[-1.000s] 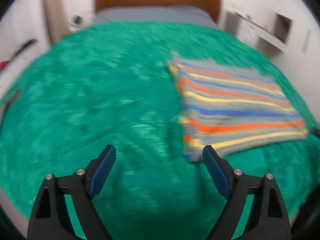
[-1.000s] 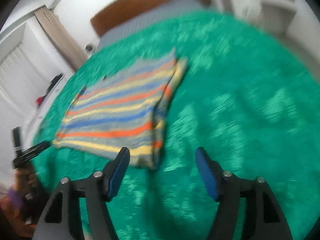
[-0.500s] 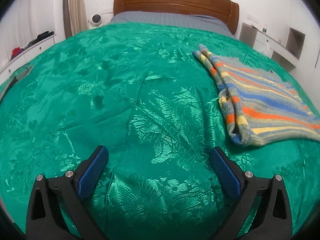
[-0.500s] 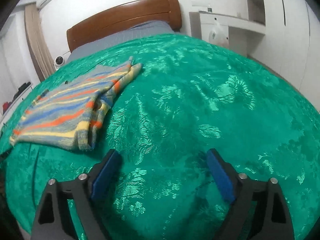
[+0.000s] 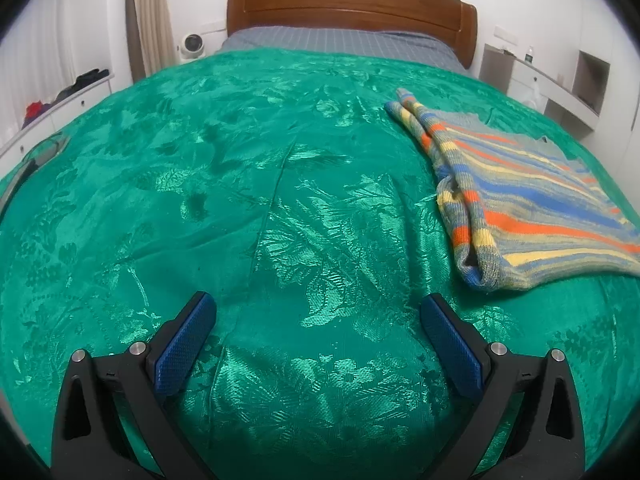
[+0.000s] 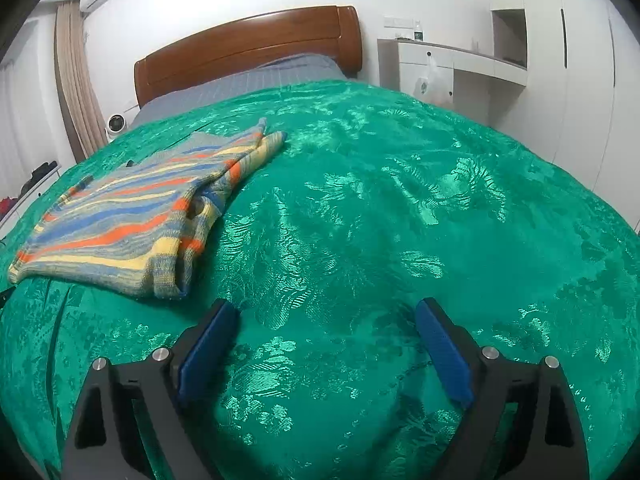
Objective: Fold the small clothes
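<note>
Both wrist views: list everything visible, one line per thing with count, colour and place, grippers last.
striped knit garment: one, grey with orange, blue and yellow stripes, folded on the bedspread
bedspread: one, green, covering the bed
headboard: one, brown wood, far end
grey sheet: one, below headboard
small fan: one, white, beside bed
curtain: one, beige
left gripper: open, empty, blue pads
right gripper: jaws just opened, empty

Both views are taken low over the shiny green patterned bedspread (image 5: 280,200), angled downward and facing the curved brown wooden headboard (image 5: 352,0). In the left wrist view the folded striped knitted sweater (image 5: 532,200) is seen at right; in the right wrist view it (image 6: 128,220) is seen at left. Bedspread, sweater and headboard (image 6: 248,48) are shared.
</note>
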`<state>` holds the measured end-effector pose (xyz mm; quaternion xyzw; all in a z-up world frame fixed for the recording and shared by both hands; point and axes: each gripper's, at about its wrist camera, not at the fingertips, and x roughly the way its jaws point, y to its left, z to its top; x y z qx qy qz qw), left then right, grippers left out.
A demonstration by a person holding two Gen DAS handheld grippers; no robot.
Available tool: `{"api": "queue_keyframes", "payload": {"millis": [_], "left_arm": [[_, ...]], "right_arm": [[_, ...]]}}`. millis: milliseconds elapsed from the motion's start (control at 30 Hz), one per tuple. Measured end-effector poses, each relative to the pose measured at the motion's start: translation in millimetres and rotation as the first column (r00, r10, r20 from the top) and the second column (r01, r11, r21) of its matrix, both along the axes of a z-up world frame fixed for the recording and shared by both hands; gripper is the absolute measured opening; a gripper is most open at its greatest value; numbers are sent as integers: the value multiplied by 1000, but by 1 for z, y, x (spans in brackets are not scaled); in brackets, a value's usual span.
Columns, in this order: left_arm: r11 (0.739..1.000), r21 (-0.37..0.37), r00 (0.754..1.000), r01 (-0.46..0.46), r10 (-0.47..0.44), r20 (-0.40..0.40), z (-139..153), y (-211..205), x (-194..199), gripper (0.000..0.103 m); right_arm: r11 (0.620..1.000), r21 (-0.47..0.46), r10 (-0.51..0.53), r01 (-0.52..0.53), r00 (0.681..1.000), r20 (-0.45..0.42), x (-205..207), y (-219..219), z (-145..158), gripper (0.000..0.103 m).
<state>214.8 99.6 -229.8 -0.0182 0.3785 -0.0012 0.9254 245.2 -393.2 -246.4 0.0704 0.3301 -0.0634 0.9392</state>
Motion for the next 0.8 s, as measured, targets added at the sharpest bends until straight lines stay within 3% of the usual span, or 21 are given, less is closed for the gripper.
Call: {"api": "queue_keyframes", "payload": {"millis": [800], "left_arm": [[999, 35, 999, -17, 16, 28, -2, -7, -7, 102]], "right_arm": [[1000, -5, 1, -1, 1000, 15, -2, 3, -3, 92]]}}
